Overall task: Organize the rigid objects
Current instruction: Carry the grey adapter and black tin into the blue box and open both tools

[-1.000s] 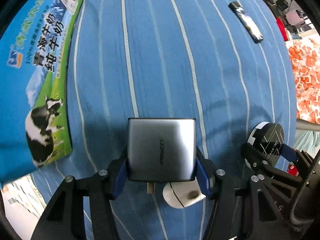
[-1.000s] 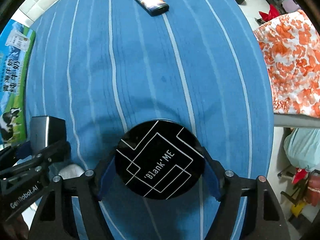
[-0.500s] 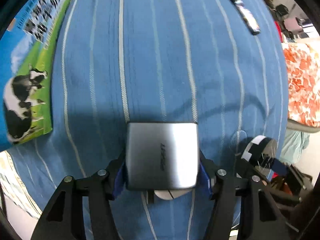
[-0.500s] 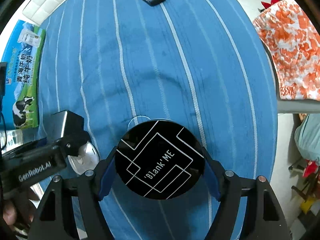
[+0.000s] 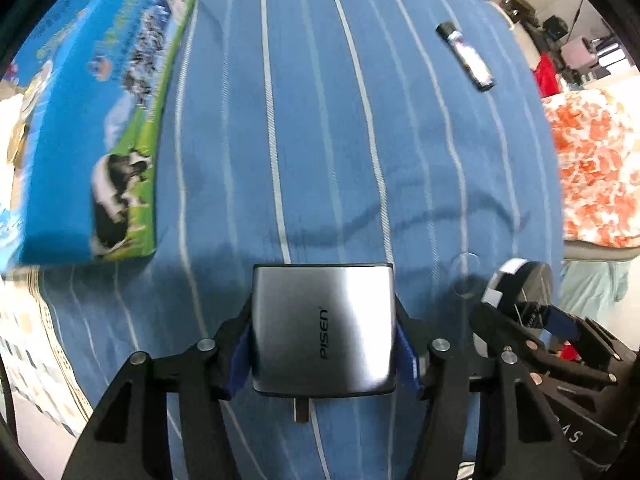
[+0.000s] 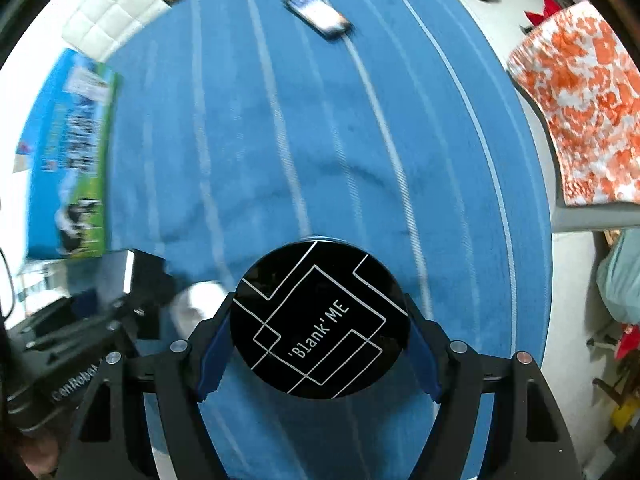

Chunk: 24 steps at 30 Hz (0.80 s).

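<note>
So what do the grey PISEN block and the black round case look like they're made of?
PISEN block, held in the left gripper: looks like brushed metal or metallic-coated plastic; a soft satin glare band crosses it.
Black round case, held in the right gripper: probably glossy hard plastic; smooth, with crisp white printed lines.

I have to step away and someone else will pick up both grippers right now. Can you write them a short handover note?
Left gripper: shut on the silver PISEN charger, held above the blue striped cloth.
Right gripper: shut on the round black Blank ME case, also held over the cloth.
On the cloth: the milk carton box along the left edge, and the slim dark device at the far end.
Done: both items are picked up.
Left: set down charger and case; the slim dark device is untouched. No obvious container in view.
</note>
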Tool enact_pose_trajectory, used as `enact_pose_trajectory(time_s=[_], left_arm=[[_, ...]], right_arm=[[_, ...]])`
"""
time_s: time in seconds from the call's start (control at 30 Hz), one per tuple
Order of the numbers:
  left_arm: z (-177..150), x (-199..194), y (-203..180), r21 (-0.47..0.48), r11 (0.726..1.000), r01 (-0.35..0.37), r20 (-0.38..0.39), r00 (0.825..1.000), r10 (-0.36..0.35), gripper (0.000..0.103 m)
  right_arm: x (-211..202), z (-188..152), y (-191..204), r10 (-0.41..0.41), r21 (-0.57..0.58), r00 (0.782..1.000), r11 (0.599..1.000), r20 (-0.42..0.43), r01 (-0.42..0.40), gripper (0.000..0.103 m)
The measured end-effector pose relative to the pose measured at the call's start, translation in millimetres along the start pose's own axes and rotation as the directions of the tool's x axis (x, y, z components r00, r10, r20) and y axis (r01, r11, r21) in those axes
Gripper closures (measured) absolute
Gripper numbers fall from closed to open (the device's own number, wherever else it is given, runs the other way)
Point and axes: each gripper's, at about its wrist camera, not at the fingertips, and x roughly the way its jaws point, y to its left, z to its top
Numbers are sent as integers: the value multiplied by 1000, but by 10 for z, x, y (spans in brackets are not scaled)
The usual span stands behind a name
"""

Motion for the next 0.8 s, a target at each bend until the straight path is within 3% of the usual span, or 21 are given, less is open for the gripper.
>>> enact_pose_trajectory(time_s=[0.07, 0.2, 0.37, 0.63, 0.8], left_arm=[[-61, -202, 97, -27, 999, 42, 19, 999, -42, 47], [-112, -553, 278, -26, 998, 52, 105, 993, -49, 47], [-128, -1129, 712, -72, 990, 125, 210, 972, -108, 47], [-9, -1814, 1752, -117, 986, 121, 335, 939, -76, 47], [130, -1743, 2509, -172, 981, 87, 318, 948, -29, 47]], right_arm=[[-174, -24, 107, 29, -17, 999, 999, 21, -29, 26], [-436, 34, 390, 58, -62, 997, 997, 57, -55, 26], [-798, 58, 936, 118, -124, 989, 987, 92, -106, 26], [-1070, 133, 2165, 212, -207, 969, 961, 129, -183, 26], [-806, 279, 2994, 256, -205, 964, 950, 73, -237, 26]])
